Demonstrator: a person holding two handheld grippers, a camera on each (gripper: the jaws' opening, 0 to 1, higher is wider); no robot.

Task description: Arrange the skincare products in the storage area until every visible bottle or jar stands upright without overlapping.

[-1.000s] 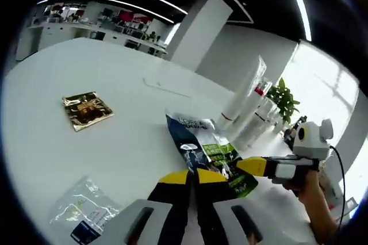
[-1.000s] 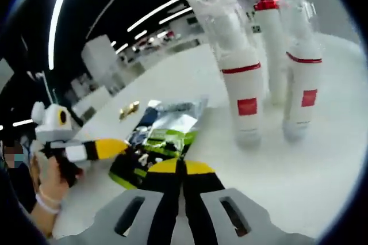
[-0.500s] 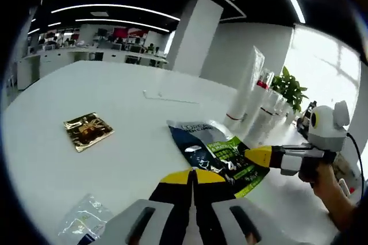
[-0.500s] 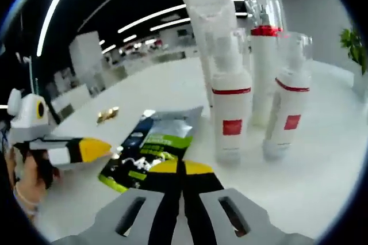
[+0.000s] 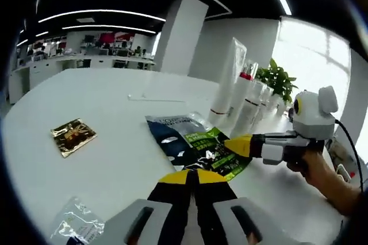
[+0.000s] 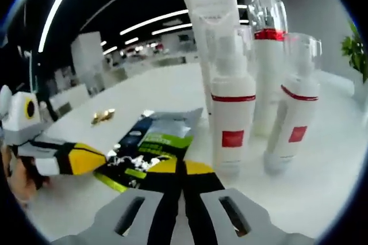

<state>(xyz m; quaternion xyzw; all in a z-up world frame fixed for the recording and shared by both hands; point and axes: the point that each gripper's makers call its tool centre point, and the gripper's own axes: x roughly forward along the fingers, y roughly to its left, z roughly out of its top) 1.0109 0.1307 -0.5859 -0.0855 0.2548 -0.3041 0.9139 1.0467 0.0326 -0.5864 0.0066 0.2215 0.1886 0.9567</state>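
On white table (image 5: 86,118) | bottles (image 6: 233,107) upright, contents unseen | sachet (image 5: 198,147) flat | both grippers' jaws together

The left gripper view looks low across the white table (image 5: 86,159) toward the green-and-navy sachet (image 5: 198,150) just ahead of its jaws, with the upright bottles (image 5: 244,104) farther off to the right. The right gripper view faces the opposite way, close to the pump bottles (image 6: 233,113). Both share the sachet (image 6: 152,144), bottles and gold packet (image 5: 72,136).
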